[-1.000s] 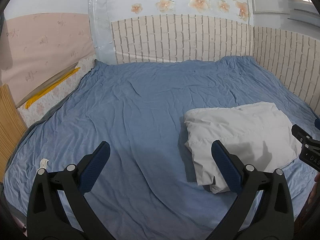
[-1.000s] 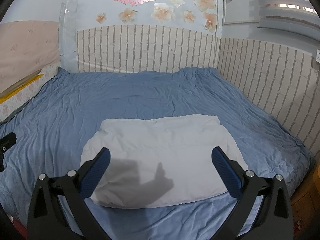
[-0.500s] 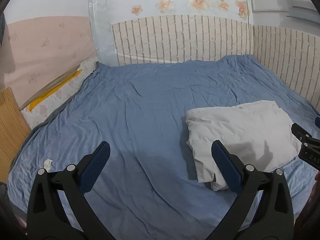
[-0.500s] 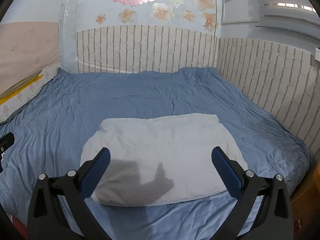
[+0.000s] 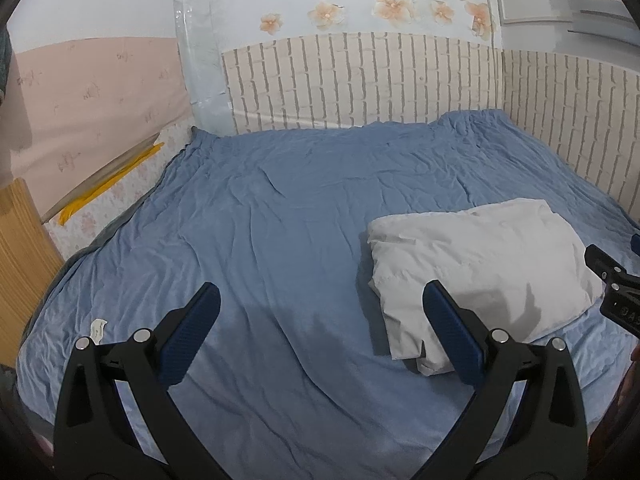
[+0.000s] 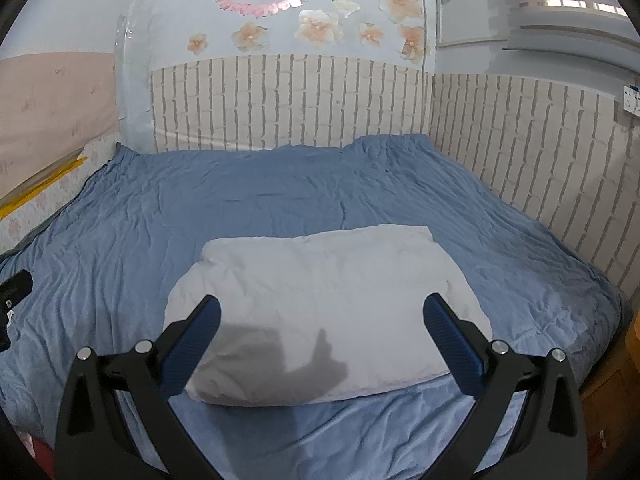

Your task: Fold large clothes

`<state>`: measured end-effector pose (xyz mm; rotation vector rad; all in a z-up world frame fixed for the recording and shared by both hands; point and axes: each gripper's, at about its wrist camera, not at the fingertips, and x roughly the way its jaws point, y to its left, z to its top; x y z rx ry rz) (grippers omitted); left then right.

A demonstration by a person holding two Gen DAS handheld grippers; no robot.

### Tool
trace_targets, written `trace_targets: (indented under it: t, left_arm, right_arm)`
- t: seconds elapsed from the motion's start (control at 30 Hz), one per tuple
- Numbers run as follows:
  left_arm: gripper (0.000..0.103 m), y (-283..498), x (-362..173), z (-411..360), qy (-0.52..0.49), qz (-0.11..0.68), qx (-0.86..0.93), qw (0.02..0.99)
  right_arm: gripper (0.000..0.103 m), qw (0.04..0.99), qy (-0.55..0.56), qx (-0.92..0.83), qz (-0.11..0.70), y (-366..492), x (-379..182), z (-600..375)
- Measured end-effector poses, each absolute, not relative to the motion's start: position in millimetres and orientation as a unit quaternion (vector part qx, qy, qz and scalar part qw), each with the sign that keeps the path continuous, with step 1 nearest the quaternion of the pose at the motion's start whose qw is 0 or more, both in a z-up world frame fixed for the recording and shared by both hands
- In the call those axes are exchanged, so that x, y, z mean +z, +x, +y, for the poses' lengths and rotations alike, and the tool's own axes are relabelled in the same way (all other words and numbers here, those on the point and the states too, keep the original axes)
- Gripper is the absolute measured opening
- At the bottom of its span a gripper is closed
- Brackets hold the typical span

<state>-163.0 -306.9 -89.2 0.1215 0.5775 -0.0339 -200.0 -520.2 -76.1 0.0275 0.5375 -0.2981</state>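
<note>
A white padded garment [image 6: 320, 304] lies folded into a thick rectangle on the blue bed sheet [image 6: 240, 200], near the bed's front edge. In the left wrist view the same white bundle [image 5: 480, 264] sits at the right. My right gripper [image 6: 320, 316] hangs open above the bundle's near side, touching nothing. My left gripper [image 5: 320, 304] is open over bare sheet, to the left of the bundle, holding nothing. Part of the right gripper's body [image 5: 612, 280] shows at that view's right edge.
Brick-pattern padding [image 6: 288, 104] lines the wall behind and to the right of the bed. A pink panel [image 5: 92, 112] and a yellow strip [image 5: 108, 184] run along the left side. A small white tag [image 5: 98, 328] lies on the sheet at front left.
Both views have lifted and pulled back slightly, so the bed and bundle sit a little lower in the frame. The garment has not moved and both grippers stay open.
</note>
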Motion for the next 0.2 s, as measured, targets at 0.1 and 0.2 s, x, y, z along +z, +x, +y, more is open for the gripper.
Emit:
trace_targets:
  t: [0.1,0.2]
  left_arm:
    - [0.1,-164.2,-91.2,-306.7,0.062,0.288,-0.014,0.955]
    - [0.1,-166.4,-91.9,-304.2,0.058,0.29,-0.015,0.955]
  right_arm:
    - [0.101,0.952,0.012,-0.149,0.266,-203.1,-74.0,-518.8]
    - [0.101,0.951,0.013,-0.149,0.27,-207.1,-71.6,-517.5]
